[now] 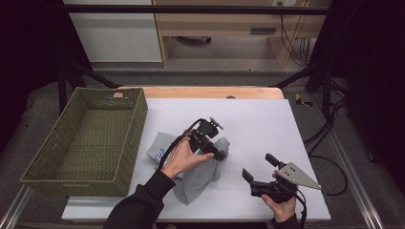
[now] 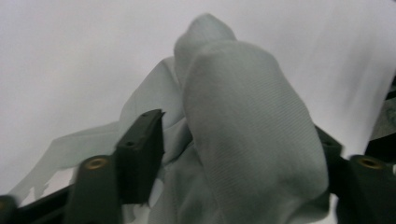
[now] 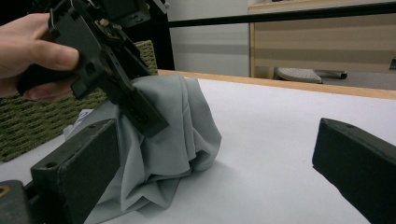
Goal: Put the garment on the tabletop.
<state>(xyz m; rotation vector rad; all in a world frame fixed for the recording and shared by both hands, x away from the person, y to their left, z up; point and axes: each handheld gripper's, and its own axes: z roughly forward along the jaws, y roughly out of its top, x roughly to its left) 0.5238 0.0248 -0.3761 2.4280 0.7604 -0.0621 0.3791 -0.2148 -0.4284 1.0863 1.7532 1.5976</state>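
The grey cloth (image 2: 247, 130) bulges between the left gripper's (image 1: 210, 143) released jaws; the right gripper's (image 1: 260, 169) jaws gape apart.

The grey cloth (image 2: 252, 140) is covering the right jaw at the lower right of the left gripper view, and the bottom edge is cutting it off.
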